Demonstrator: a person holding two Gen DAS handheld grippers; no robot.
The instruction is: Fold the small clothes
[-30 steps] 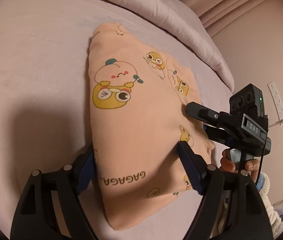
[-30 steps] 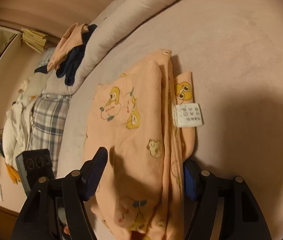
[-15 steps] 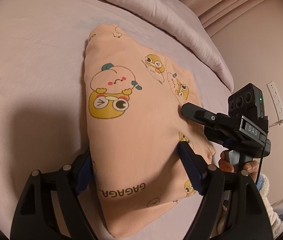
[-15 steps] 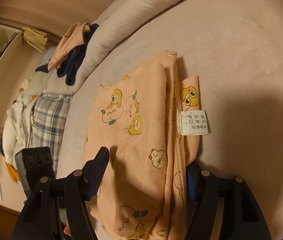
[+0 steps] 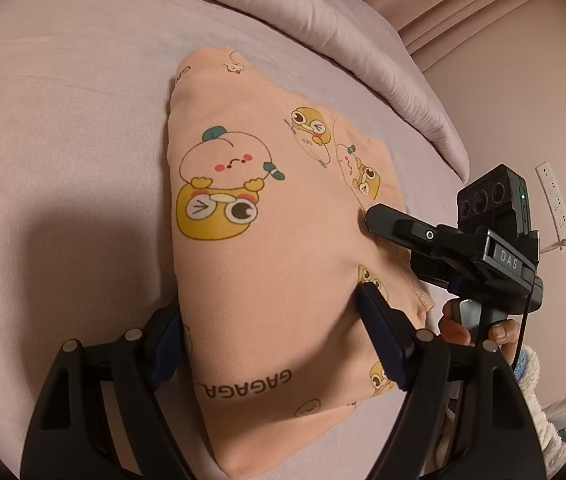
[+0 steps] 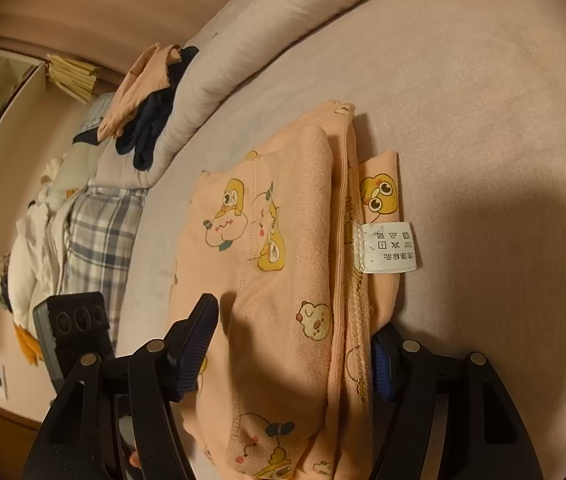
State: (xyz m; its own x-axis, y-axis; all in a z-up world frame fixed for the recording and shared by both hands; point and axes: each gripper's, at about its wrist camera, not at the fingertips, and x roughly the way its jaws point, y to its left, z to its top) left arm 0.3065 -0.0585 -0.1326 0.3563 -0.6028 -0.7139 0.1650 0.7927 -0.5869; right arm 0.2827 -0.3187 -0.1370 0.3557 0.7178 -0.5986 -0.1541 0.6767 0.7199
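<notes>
Counting from my remote seat: one folded peach cartoon-print garment [image 5: 267, 264] on the bed sheet [image 5: 63, 128], one care label [image 6: 389, 247]; two grippers, left gripper [image 5: 267, 320] and right gripper [image 6: 295, 344], each clamping it edgewise.

We see a peach garment [image 5: 267, 280] of soft matt knit cloth, its cartoon prints flat and slightly glossy, with a ribbed, fleecy weave showing in the right wrist view. Sewn at its edge is a white label [image 6: 389, 246] of smooth woven fabric. Under the garment lies the sheet [image 5: 63, 120], a matt, faintly napped pink cloth. Beyond the garment, the duvet [image 5: 323, 20] is smooth, softly creased cloth. Both the left gripper [image 5: 271, 320] and right gripper [image 6: 295, 344] are matt black plastic with small shiny metal pins and blue rubbery pads.
</notes>
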